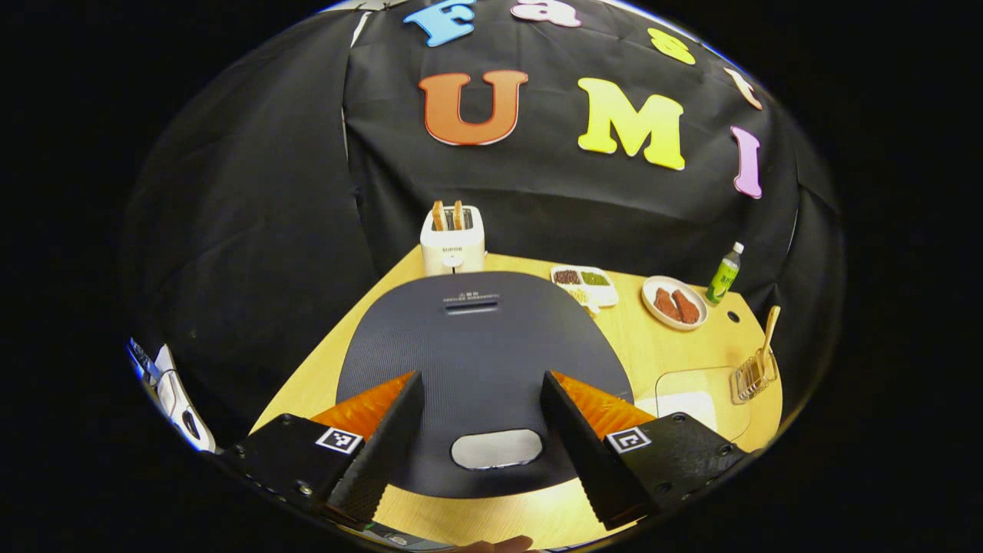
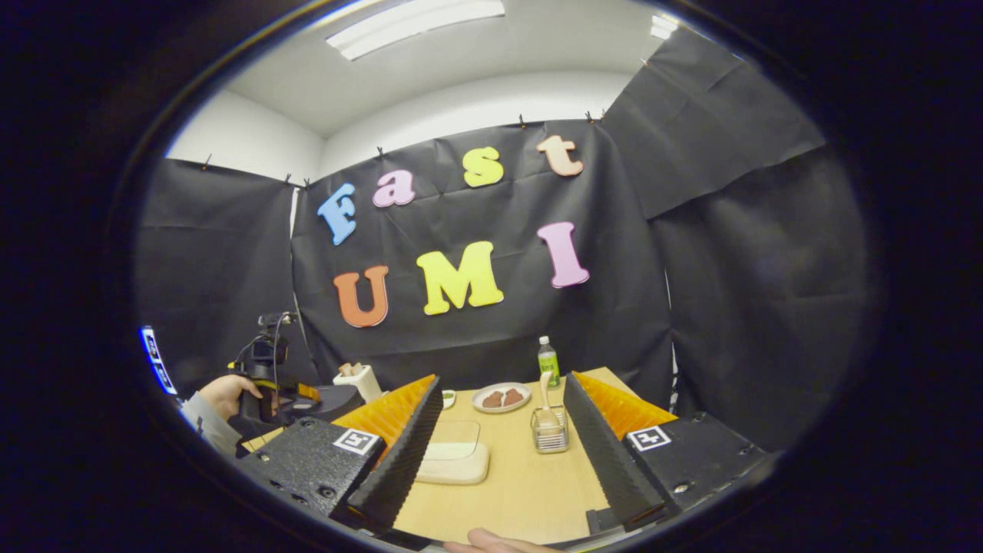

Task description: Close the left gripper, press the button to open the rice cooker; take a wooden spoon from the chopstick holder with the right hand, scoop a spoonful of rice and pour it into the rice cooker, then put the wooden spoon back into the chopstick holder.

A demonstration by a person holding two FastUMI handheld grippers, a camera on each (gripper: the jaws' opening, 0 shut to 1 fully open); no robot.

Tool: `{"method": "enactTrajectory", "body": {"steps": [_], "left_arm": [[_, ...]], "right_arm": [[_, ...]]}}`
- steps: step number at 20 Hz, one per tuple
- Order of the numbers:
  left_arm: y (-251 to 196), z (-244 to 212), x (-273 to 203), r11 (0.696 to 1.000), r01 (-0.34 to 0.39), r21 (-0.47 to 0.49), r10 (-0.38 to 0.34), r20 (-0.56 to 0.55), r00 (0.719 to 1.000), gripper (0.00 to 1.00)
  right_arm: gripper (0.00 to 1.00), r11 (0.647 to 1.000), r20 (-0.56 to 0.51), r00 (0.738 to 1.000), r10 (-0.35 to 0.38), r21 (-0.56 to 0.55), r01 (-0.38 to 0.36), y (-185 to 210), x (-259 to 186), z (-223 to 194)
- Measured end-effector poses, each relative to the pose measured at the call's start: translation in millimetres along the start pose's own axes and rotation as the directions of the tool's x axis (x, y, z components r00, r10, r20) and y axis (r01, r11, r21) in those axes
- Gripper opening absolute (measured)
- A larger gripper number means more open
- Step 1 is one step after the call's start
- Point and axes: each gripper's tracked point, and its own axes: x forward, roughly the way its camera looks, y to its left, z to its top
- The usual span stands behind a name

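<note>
The rice cooker (image 1: 476, 346) fills the near middle of the left gripper view, its dark lid down and its silver button (image 1: 496, 448) at the front. My left gripper (image 1: 481, 378) hovers open over the lid, one finger on each side of the button. At the far right, a wire chopstick holder (image 1: 755, 376) has the wooden spoon (image 1: 770, 326) standing in it. In the right gripper view, my right gripper (image 2: 501, 380) is open and empty, with the holder (image 2: 550, 432) and spoon (image 2: 546, 388) ahead between its fingers. Farther left are a hand on the left gripper (image 2: 265, 388) and the cooker (image 2: 332, 399).
A white toaster (image 1: 452, 240) with bread stands behind the cooker. A divided dish of grains (image 1: 585, 283), a plate of brown pieces (image 1: 674, 303) and a green bottle (image 1: 723, 274) line the far edge. A clear shallow container (image 2: 453, 453) with something white lies near the holder.
</note>
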Motion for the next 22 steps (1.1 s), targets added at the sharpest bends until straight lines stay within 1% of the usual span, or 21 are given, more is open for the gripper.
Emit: {"method": "enactTrajectory", "body": {"steps": [1, 2, 3, 4, 5, 6, 7, 8, 9, 11, 13, 14, 15, 16, 17, 18, 19, 20, 21, 22], "left_arm": [[1.5, -1.9, -0.3, 1.0, -0.001, 0.003, 0.001, -0.003, 1.0, 1.0], [2.9, -2.4, -5.7, 1.0, -0.004, -0.007, 0.004, -0.003, 1.0, 0.99], [2.6, -5.1, -11.3, 1.0, -0.009, -0.015, 0.009, -0.005, 1.0, 1.0], [1.6, -9.0, -15.5, 1.0, -0.008, -0.006, 0.008, -0.003, 1.0, 1.0], [-1.2, -14.4, -21.9, 1.0, -0.005, 0.001, 0.005, 0.003, 1.0, 1.0], [-2.6, -18.2, -25.7, 1.0, -0.002, 0.001, 0.002, 0.006, 1.0, 1.0], [-2.8, -18.7, -30.3, 1.0, 0.0, 0.002, 0.0, 0.015, 1.0, 1.0], [-3.5, -21.5, -33.2, 1.0, 0.002, 0.003, -0.002, 0.022, 1.0, 1.0], [-4.6, -22.9, -36.4, 1.0, 0.001, 0.002, -0.002, 0.033, 0.999, 1.0], [-5.3, -25.4, -38.8, 1.0, -0.012, -0.013, 0.013, 0.068, 0.998, 1.0], [-6.0, -27.8, -38.4, 0.999, -0.032, -0.007, 0.033, 0.127, 0.991, 1.0], [-5.7, -28.1, -38.3, 0.999, -0.037, -0.009, 0.038, 0.153, 0.987, 1.0], [-7.1, -29.0, -37.5, 0.999, -0.038, -0.017, 0.041, 0.179, 0.983, 1.0], [-7.1, -29.4, -37.3, 0.999, -0.036, -0.023, 0.04, 0.193, 0.98, 1.0], [-8.2, -32.3, -37.3, 0.999, -0.032, -0.025, 0.037, 0.211, 0.977, 1.0], [-10.6, -36.4, -33.1, 0.999, -0.029, -0.022, 0.033, 0.211, 0.977, 1.0], [-10.5, -41.7, -33.8, 0.999, -0.03, -0.02, 0.033, 0.211, 0.977, 1.0], [-9.8, -35.9, -37.5, 0.999, -0.024, -0.029, 0.031, 0.245, 0.969, 1.0], [-11.2, -38.5, -34.5, 0.999, -0.026, -0.026, 0.032, 0.252, 0.967, 1.0], [-10.3, -36.1, -34.6, 0.999, -0.032, -0.01, 0.034, 0.276, 0.961, 0.99]], "right_arm": [[1.0, 1.0, 0.001, 1.0, 0.002, -0.004, -0.002, 0.9, 0.2, 0.5], [1.0, 1.0, 0.001, 1.0, 0.006, -0.009, -0.006, 2.5, -0.9, -0.3], [0.92, 1.0, 0.0, 1.0, 0.01, -0.013, -0.01, 3.6, -1.2, -0.9], [0.92, 1.0, -0.002, 1.0, 0.012, -0.017, -0.012, 4.2, -1.9, -2.4], [1.0, 1.0, -0.003, 1.0, 0.015, -0.022, -0.015, 5.6, -2.2, -3.2], [0.92, 0.999, 0.001, 1.0, 0.022, -0.028, -0.022, 9.2, -3.8, -2.3], [1.0, 0.999, 0.001, 1.0, 0.028, -0.033, -0.028, 11.9, -5.0, -2.4], [0.92, 0.999, 0.001, 0.999, 0.036, -0.04, -0.036, 14.6, -5.6, -3.8], [1.0, 0.998, 0.004, 0.999, 0.043, -0.048, -0.043, 17.5, -6.8, -3.2], [1.0, 0.997, 0.006, 0.999, 0.043, -0.058, -0.043, 19.5, -7.2, -3.4], [1.0, 0.997, 0.007, 0.999, 0.034, -0.065, -0.034, 19.1, -8.3, -3.8], [0.92, 0.997, 0.008, 0.999, 0.036, -0.069, -0.035, 21.0, -9.4, -3.1], [1.0, 0.997, 0.008, 0.999, 0.038, -0.071, -0.038, 21.9, -10.1, -3.1], [1.0, 0.997, 0.011, 0.999, 0.04, -0.073, -0.039, 22.3, -10.8, -2.2], [0.92, 0.997, 0.012, 0.999, 0.038, -0.074, -0.037, 20.9, -11.1, -1.9], [1.0, 0.997, 0.013, 0.999, 0.034, -0.072, -0.033, 18.2, -11.0, -2.5], [1.0, 0.997, 0.014, 0.999, 0.03, -0.068, -0.029, 16.8, -11.0, -2.1], [1.0, 0.998, 0.013, 1.0, 0.024, -0.064, -0.023, 15.0, -10.6, -2.6], [1.0, 0.998, 0.013, 1.0, 0.018, -0.063, -0.017, 12.9, -10.2, -2.6], [1.0, 0.998, 0.012, 1.0, 0.013, -0.063, -0.012, 12.0, -8.9, -2.1]]}}
